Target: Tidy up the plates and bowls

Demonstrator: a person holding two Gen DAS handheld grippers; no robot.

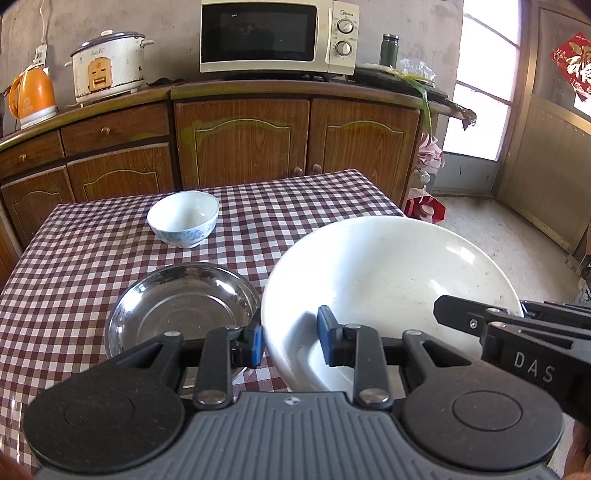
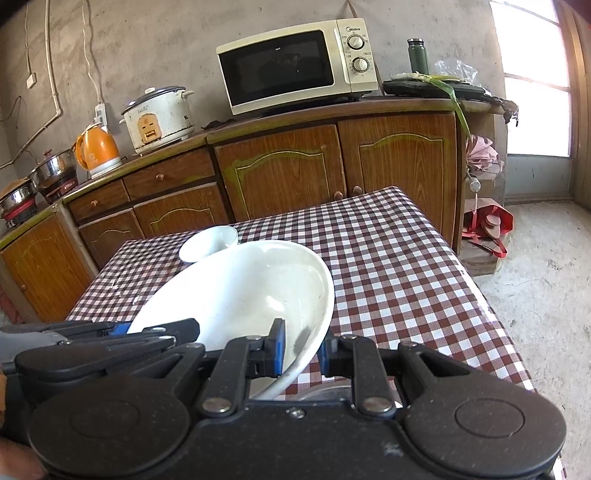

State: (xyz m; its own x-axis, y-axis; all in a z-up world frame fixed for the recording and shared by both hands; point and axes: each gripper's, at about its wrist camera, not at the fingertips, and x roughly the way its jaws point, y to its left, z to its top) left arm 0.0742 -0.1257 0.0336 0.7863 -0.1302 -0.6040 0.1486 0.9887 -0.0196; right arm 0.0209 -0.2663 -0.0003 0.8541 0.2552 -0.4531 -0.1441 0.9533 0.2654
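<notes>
above the checked table (image 1: 92, 236), both the left gripper (image 1: 290, 341) and right gripper (image 2: 301, 350) pinch the white plate's (image 1: 388, 273) rim, so lower it level onto the steel dish (image 1: 177, 306) at nine o'clock.

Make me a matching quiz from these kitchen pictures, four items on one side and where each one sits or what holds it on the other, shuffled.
Things:
1. large white bowl
2. steel dish
3. small white bowl
4. microwave

Places:
A. on the wooden cabinet
B. far side of the checked tablecloth
C. flat on the cloth, nearest the left tool
D. rim clamped by the right tool

Pairs: 1-D, 2-C, 3-B, 4-A
</notes>
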